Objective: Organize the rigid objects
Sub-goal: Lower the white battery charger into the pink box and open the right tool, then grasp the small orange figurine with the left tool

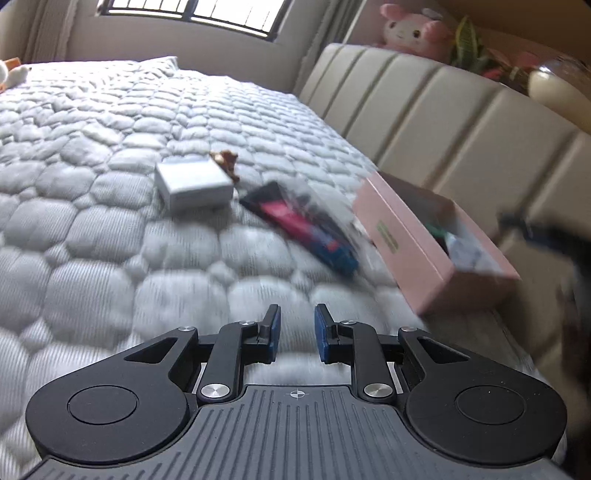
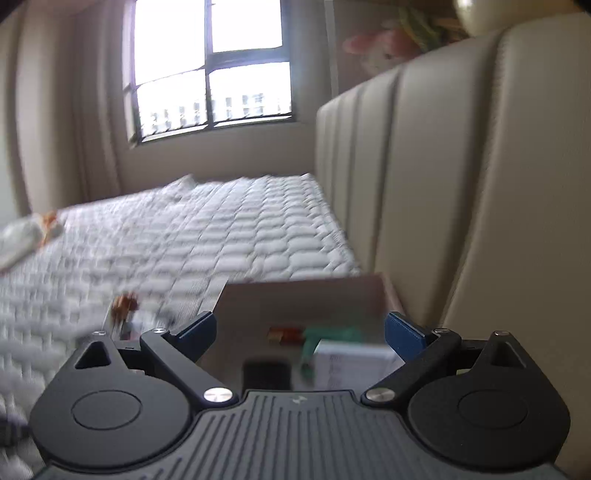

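Note:
A pink open box (image 1: 410,236) lies on the quilted bed by the headboard and holds several items. To its left lie a dark red-and-blue packet (image 1: 303,221), a white box (image 1: 194,182) and a small brown figure (image 1: 225,160). My left gripper (image 1: 297,334) hovers low over the bed, jaws slightly apart and empty, short of the packet. My right gripper (image 2: 299,332) is wide open and empty above the pink box (image 2: 303,295); inside the box show a white box (image 2: 354,363), a green item (image 2: 328,338), a red item (image 2: 284,334) and a dark item (image 2: 267,373).
A padded cream headboard (image 1: 443,122) runs along the right of the bed. A pink plush toy (image 1: 413,31) and plants sit on top of the headboard. A white stuffed toy (image 2: 22,236) lies at the bed's far left. A window is at the far wall.

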The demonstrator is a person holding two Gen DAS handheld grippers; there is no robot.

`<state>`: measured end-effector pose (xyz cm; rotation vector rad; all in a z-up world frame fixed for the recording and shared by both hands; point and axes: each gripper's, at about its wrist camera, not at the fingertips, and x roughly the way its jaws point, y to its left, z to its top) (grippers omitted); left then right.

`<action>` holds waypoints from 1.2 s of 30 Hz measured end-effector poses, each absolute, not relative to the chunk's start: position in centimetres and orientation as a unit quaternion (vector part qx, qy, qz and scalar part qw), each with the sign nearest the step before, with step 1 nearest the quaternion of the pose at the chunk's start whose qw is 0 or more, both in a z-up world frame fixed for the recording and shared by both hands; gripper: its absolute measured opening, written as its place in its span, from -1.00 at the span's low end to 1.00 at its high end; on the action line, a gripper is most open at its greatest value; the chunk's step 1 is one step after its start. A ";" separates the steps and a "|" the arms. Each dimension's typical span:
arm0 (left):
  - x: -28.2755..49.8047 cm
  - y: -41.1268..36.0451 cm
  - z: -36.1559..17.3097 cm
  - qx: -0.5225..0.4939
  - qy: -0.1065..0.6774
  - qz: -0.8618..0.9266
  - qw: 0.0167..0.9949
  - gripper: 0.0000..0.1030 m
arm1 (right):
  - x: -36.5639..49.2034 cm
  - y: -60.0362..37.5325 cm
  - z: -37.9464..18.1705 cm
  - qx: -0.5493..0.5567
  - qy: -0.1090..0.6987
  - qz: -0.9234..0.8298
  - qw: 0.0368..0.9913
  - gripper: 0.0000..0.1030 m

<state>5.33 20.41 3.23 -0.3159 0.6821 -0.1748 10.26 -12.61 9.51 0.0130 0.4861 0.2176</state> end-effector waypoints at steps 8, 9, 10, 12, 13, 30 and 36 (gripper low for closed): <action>11.3 22.1 5.0 -0.119 0.298 -0.024 0.947 -0.57 | 3.7 -8.8 5.7 -0.070 0.225 0.168 0.957 0.90; 12.2 22.8 5.4 -0.103 0.294 -0.011 0.950 -0.57 | 3.2 -8.7 5.4 -0.076 0.227 0.178 0.955 0.90; 13.2 23.8 5.7 -0.093 0.293 -0.005 0.952 -0.57 | 2.8 -8.6 5.1 -0.082 0.228 0.184 0.952 0.90; 15.7 25.7 6.0 -0.101 0.303 -0.006 0.948 -0.58 | 2.2 -8.5 4.5 -0.087 0.234 0.195 0.948 0.90; 17.0 26.7 6.0 -0.111 0.310 -0.005 0.944 -0.57 | 2.0 -8.5 4.3 -0.084 0.238 0.200 0.947 0.90; 28.7 22.7 2.7 -0.039 0.399 0.002 0.916 -0.16 | 1.7 -8.8 2.7 -0.061 0.259 0.226 0.937 0.90; 27.3 21.2 1.9 0.015 0.378 0.008 0.926 -0.20 | 1.3 -8.2 3.1 -0.078 0.249 0.227 0.938 0.90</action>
